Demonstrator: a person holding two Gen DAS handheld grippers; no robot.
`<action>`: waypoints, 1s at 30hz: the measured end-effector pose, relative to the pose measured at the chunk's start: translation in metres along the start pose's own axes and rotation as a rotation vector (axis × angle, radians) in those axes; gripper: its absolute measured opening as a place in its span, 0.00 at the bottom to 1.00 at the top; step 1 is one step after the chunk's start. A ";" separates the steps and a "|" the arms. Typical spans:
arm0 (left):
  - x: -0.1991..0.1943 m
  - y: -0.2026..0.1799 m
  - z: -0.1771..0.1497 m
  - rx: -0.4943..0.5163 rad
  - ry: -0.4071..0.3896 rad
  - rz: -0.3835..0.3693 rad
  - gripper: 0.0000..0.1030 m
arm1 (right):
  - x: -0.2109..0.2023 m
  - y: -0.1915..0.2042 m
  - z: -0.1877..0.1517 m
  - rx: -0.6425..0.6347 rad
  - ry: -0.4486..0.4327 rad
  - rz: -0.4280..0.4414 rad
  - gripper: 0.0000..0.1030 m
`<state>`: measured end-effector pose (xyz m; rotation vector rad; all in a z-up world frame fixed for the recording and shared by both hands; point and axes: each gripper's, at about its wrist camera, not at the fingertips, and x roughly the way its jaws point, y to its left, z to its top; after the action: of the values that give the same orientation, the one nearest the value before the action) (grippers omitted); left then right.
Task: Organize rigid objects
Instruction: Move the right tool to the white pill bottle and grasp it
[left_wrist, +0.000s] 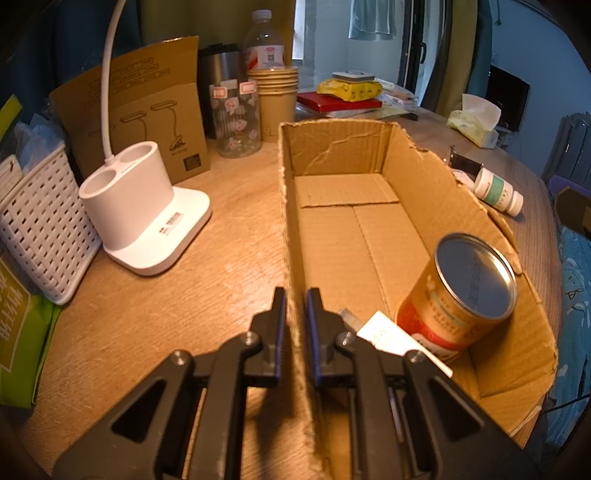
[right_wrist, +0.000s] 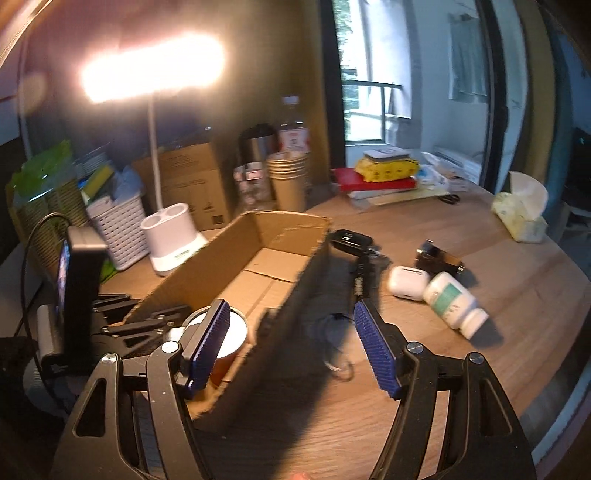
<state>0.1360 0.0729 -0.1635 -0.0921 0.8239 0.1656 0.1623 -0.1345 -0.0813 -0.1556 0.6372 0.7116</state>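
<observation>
your left gripper (left_wrist: 295, 314) sits at the bottom centre of the frame, its jaws pinched on the near left wall of the cardboard box (left_wrist: 436, 192). inside the box, lower right, a tin can (left_wrist: 458, 291) stands tilted beside a white flat item (left_wrist: 391, 334). right of the box, a white pill bottle (left_wrist: 498, 191) lies on the wooden table (left_wrist: 229, 266). a white lamp base (left_wrist: 147, 218) stands at left.

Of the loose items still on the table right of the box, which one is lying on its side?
The white pill bottle with the green label: it lies tipped over, cap toward the camera, touching the white earbud case, which sits flat.
</observation>
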 end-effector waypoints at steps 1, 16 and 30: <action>0.000 0.000 0.000 0.000 0.000 0.000 0.12 | 0.000 -0.005 -0.001 0.009 0.001 -0.009 0.71; 0.000 0.000 0.000 0.000 0.000 0.000 0.12 | 0.013 -0.071 -0.027 0.056 0.036 -0.194 0.71; 0.000 0.000 0.000 0.001 0.000 0.001 0.12 | 0.048 -0.119 -0.023 0.021 0.035 -0.315 0.71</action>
<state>0.1360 0.0731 -0.1635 -0.0911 0.8236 0.1663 0.2568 -0.2051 -0.1372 -0.2436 0.6358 0.3989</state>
